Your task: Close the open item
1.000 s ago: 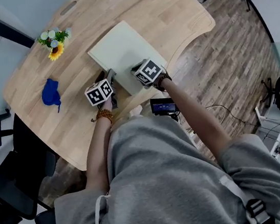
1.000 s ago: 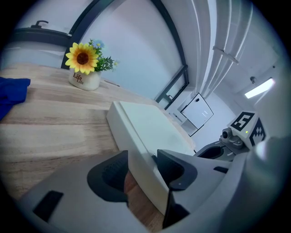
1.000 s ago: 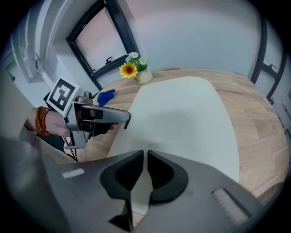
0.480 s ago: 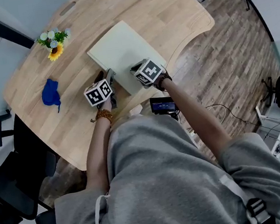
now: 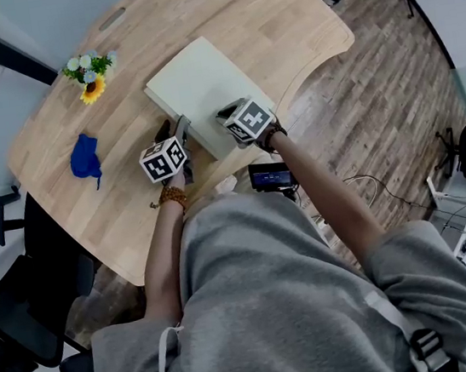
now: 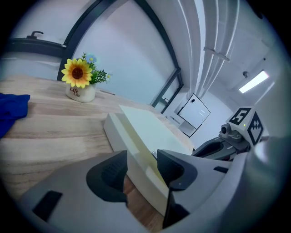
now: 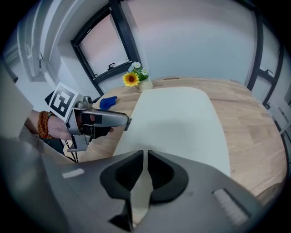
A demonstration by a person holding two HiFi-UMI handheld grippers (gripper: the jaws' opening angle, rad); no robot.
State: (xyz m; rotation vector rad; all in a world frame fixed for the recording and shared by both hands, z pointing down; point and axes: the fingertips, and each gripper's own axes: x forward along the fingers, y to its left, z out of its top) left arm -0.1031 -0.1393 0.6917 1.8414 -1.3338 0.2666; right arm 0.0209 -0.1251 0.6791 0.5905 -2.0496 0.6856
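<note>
I see a pale wooden desk (image 5: 216, 3) with a curved edge over plank flooring (image 5: 372, 75), a black chair (image 5: 13, 332) at its left. The cream box (image 5: 201, 82) lies mid-desk, well apart from a sunflower pot (image 5: 90, 72) and a blue cloth (image 5: 84, 154). My left hand-held gripper (image 6: 142, 166) stands open astride the box's side wall. My right hand-held gripper (image 7: 145, 161) is pinched on its near edge.

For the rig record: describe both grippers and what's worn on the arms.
The left gripper and right gripper: grey shells, dark ribbed pads, each bearing a cube with black-and-white square markers. Thin cables hang under the left one. Grey top, sleeves end above the elbows; orange bead bracelet on the left wrist.
</note>
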